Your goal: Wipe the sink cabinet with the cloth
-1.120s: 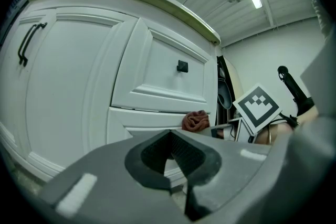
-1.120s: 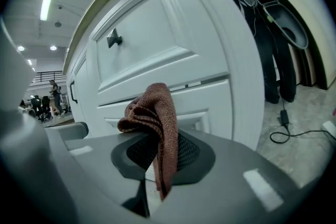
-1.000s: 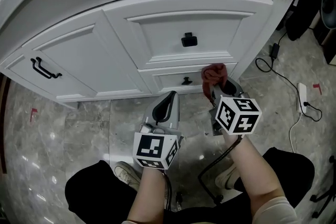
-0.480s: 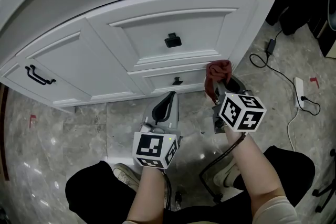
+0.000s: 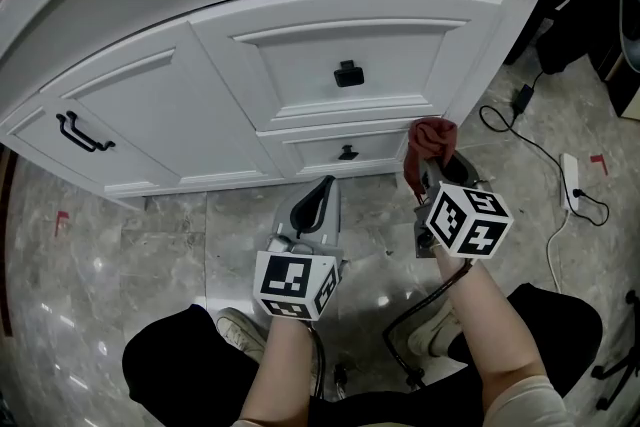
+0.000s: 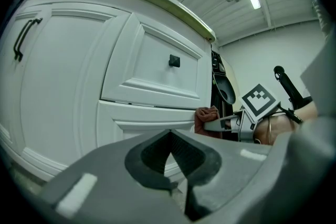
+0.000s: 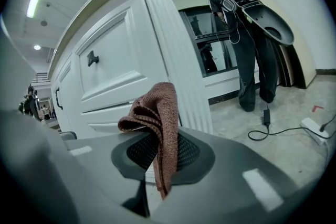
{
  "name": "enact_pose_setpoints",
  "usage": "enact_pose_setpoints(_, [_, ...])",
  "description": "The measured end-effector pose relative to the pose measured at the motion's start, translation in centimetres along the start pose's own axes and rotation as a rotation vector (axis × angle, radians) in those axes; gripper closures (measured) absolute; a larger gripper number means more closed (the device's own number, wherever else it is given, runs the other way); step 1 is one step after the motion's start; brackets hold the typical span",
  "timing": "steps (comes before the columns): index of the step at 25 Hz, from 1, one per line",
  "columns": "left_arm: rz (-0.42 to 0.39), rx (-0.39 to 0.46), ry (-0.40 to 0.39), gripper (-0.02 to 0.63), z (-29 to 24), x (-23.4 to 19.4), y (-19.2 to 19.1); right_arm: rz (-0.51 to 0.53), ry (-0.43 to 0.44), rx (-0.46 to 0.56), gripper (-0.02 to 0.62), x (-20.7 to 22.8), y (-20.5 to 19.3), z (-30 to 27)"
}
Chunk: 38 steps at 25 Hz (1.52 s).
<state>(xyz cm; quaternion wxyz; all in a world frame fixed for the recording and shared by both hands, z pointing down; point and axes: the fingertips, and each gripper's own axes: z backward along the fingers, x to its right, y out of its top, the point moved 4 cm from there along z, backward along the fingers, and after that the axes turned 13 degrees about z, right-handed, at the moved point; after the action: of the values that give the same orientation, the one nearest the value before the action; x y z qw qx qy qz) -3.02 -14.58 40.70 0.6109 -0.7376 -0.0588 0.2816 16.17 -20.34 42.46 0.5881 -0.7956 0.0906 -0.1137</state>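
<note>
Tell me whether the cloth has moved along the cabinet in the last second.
Yes. The cloth in the right gripper has slid right, away from the lower drawer knob and toward the cabinet's corner post.

The head view looks steeply down over the cabinet [image 5: 150, 115] front, while both gripper views sit low and close, looking up along its drawers [image 6: 152, 68], which all three share.

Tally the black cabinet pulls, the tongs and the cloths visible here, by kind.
Black cabinet pulls: 3 (door bar, upper drawer knob, lower drawer knob)
Tongs: 2 (left tongs, right tongs)
Cloth: 1, reddish-brown, pinched in the right tongs
Total: 6
</note>
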Motion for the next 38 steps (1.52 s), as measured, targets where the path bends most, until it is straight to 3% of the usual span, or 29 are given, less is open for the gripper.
enact_pose_setpoints(5, [-0.007, 0.001, 0.053, 0.606, 1.5, -2.3, 0.0, 0.087, 0.111, 0.003, 0.515, -6.2, -0.4, -0.9])
enact_pose_setpoints(12, [-0.026, 0.045, 0.131, 0.606, 4.3, -5.9, 1.6, 0.132, 0.262, -0.037, 0.516, -15.2, -2.5, -3.5])
enact_pose_setpoints(20, [-0.021, 0.043, 0.196, 0.606, 6.7, -9.4, 1.4, 0.136, 0.344, -0.067, 0.516, -21.0, -4.7, -6.7])
enact_pose_setpoints(29, [-0.009, 0.024, 0.21, 0.606, 7.0, -11.1, 0.5, 0.092, 0.344, -0.071, 0.515, -21.7, -5.6, -9.2])
enact_pose_setpoints(38, [-0.003, 0.017, 0.173, 0.606, 5.6, -9.7, 0.0, 0.079, 0.287, -0.073, 0.515, -18.7, -5.8, -8.7])
